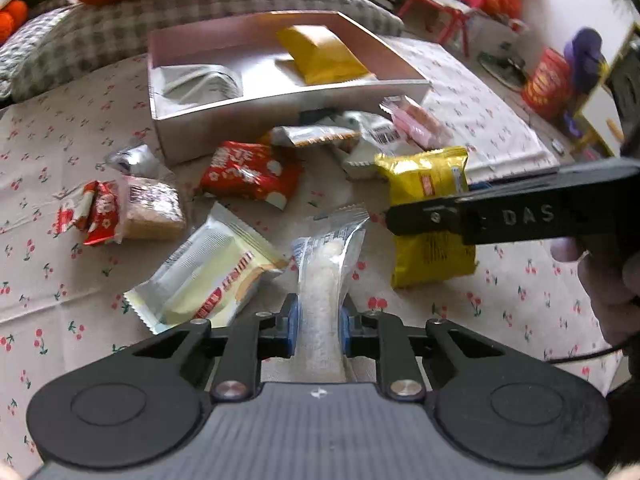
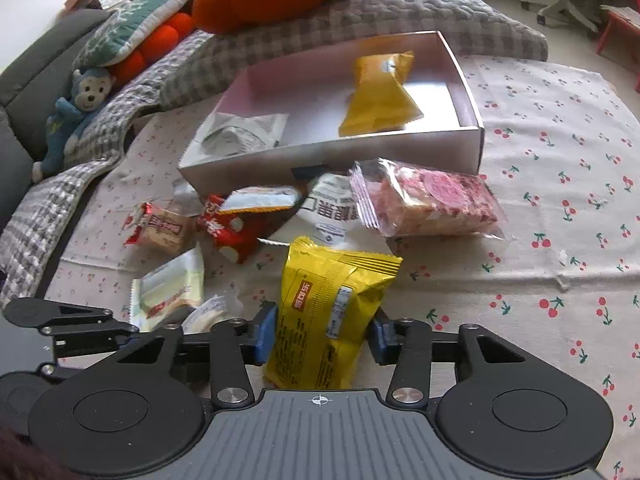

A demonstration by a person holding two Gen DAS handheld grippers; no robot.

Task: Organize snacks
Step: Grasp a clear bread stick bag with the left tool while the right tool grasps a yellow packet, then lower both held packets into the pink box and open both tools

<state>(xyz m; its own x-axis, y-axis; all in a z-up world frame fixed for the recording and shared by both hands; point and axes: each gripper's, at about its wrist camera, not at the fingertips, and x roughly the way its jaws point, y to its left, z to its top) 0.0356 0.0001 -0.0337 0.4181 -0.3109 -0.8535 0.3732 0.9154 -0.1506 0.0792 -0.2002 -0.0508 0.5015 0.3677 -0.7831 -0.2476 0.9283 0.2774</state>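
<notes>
Left wrist view: my left gripper (image 1: 319, 330) is pinching the clear packet of white rice cracker (image 1: 326, 276) between its blue pads (image 1: 291, 330), squeezed narrow at the near end. The packet is lying lengthwise ahead of me on the cherry-print cloth (image 1: 80, 280), near its front edge, touching the cream wafer pack (image 1: 208, 276) beside it. The open box (image 1: 288, 100) is sitting toward the far edge of the cloth, already holding an orange pouch (image 1: 324, 54) and a grey packet (image 1: 204, 82). The right gripper's arm is crossing in from the right, over the yellow snack bag (image 1: 430, 216).

Right wrist view: my right gripper (image 2: 322, 336) is closing around the yellow snack bag (image 2: 328, 316); the pads are sitting against its sides and denting the puffed foil, so I am judging this a grip. A pink bar in clear wrap (image 2: 428, 200) is lying beyond, just beside the box wall (image 2: 332, 156).

Risks: the cracker is probably brittle, and this tight pinch may be crushing it. The foil bag is slick and air-filled; it may be squirting out on the lift. Both tools are working close together, so I am risking a knock between them.
</notes>
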